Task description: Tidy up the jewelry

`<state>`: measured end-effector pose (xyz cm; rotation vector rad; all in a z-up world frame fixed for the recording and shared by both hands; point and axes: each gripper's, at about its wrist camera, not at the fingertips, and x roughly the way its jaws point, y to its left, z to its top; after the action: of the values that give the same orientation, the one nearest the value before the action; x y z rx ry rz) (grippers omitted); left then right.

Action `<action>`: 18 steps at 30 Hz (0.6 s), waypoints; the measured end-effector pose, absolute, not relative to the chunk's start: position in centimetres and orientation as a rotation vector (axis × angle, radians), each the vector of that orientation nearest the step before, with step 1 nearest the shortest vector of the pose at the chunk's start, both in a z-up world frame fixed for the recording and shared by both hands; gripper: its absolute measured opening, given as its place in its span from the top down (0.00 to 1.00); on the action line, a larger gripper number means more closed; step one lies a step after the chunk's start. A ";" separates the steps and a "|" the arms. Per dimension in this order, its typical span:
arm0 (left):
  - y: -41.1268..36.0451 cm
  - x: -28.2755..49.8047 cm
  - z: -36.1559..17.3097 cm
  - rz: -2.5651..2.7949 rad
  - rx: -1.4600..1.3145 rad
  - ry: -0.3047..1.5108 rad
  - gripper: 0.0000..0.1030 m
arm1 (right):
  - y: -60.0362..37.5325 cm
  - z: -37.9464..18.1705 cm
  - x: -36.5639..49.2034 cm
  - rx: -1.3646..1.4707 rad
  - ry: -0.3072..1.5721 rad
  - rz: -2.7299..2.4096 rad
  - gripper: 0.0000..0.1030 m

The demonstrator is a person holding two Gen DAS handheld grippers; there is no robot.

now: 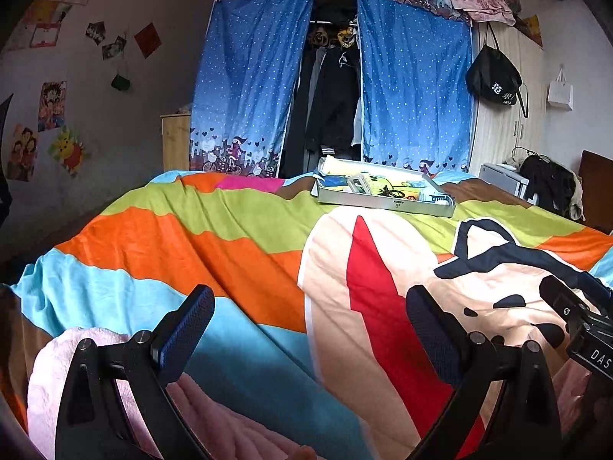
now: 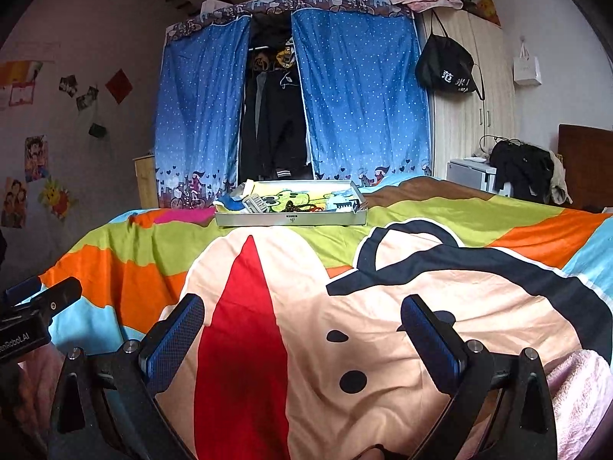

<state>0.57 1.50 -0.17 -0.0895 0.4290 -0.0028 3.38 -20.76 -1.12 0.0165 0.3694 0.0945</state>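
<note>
Both the left tongs (image 1: 310,326) and right tongs (image 2: 302,329) stood apart, empty, above the bed (image 2: 440,306); the tray (image 2: 291,219) lay at 12 o'clock, well apart.

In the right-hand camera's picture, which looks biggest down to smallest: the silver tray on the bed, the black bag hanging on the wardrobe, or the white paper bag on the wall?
As they appear:
1. silver tray
2. black bag
3. white paper bag

The tray lies nearer the camera, so true sizes stay unsure.
</note>
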 end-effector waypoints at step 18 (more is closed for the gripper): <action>1.7 0.3 -0.2 0.004 -0.084 0.431 0.05 | -20.9 -1.3 3.6 0.018 0.394 0.098 0.00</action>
<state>0.27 1.66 -0.21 -0.0840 0.4313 0.0037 3.59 -20.91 -1.30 0.0177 0.3937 0.0975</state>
